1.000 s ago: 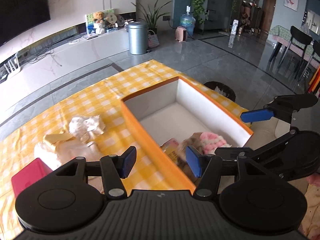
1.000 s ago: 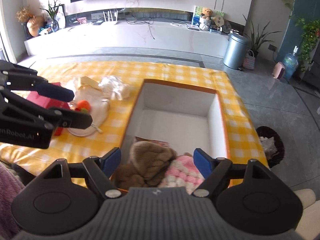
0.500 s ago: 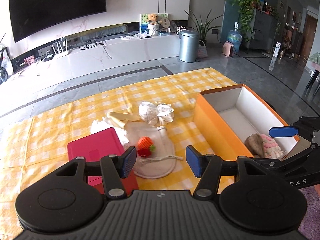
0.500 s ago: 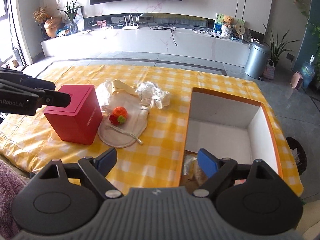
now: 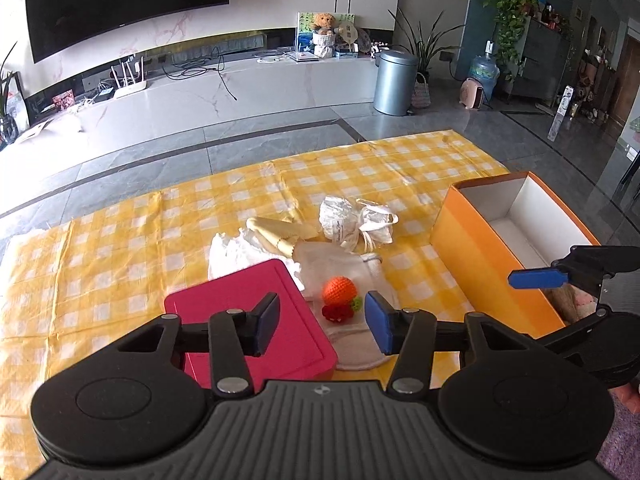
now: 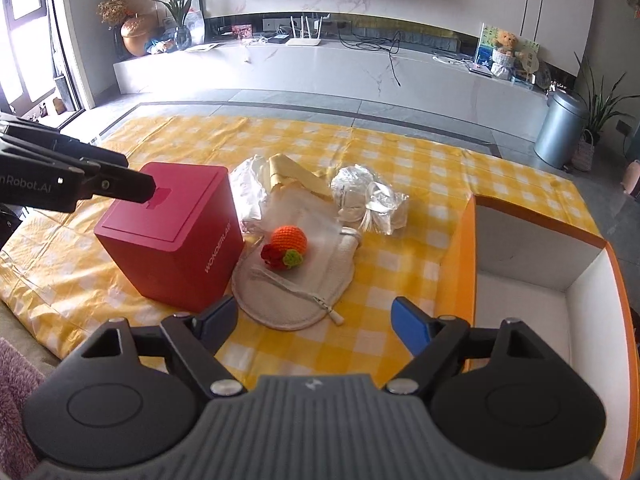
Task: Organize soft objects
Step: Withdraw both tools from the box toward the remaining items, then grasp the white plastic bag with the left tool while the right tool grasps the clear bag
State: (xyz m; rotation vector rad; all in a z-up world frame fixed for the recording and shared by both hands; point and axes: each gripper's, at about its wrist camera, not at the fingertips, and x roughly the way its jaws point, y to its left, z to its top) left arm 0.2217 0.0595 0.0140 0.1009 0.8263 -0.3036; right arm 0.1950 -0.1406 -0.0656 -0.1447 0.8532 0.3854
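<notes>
Both grippers carry nothing: our left gripper point(image 5: 322, 322) and right gripper point(image 6: 314, 318) are narrowing with only air between the pads. We see the crocheted orange toy point(image 6: 289, 241) resting on a white pouch point(image 6: 296, 280) on the bench point(image 6: 420, 168), between red box point(image 6: 176, 236) and orange box point(image 6: 460, 248)

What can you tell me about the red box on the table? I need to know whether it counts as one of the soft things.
The red box is a rigid-looking, matte cube with a flat lid, a small notch at the lid's far edge and white lettering down one side. It stands upright and closed on the yellow checked tablecloth, left of the soft pile. The cream zip pouch lies against its base. The left gripper hovers above its lid, jaws closing on nothing.
</notes>
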